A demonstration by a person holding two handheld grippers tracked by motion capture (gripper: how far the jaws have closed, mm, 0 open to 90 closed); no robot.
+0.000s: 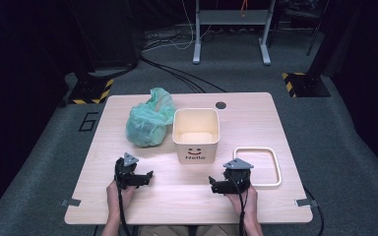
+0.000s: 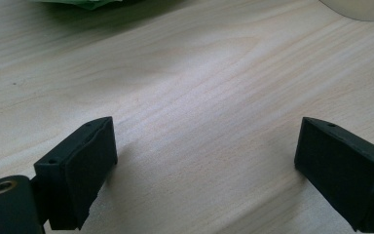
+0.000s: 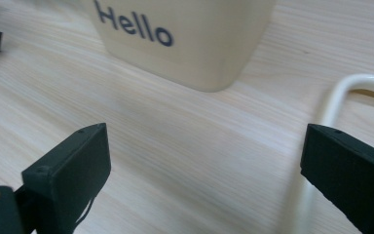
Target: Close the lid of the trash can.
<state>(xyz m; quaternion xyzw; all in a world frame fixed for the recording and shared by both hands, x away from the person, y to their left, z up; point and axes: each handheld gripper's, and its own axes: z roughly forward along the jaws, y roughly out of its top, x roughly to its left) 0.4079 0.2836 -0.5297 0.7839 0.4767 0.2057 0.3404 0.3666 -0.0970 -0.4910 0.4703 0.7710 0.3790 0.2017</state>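
Bin (image 1: 196, 133), cream with a smiley and "Hello" on its near wall, stands open-topped at the middle of the table (image 1: 256, 113), at about 1 o'clock from your left gripper (image 1: 146, 177) and 11 o'clock from your right gripper (image 1: 212, 184). Starting at the left, the green plastic bag (image 1: 148, 120) sits bunched just beside the bin, at its 9 o'clock, and at 12 o'clock from your left gripper. Your left gripper rests low over the bare wood near the front edge, held in your left hand (image 1: 119, 192), jaws spread wide with nothing between them; in the left gripper view you see only wood grain in the gap, with a sliver of the bag at the top left and the bin's corner at the top right. Your right gripper, in your right hand (image 1: 241, 197), is likewise spread apart and empty. In the right gripper view the bin's lettered wall lies ahead at 11 o'clock. The white rectangular frame (image 1: 257, 167) lies flat at 2 o'clock from that gripper, just beside it, at 4 o'clock from the bin; its rounded corner runs close by the right-hand jaw
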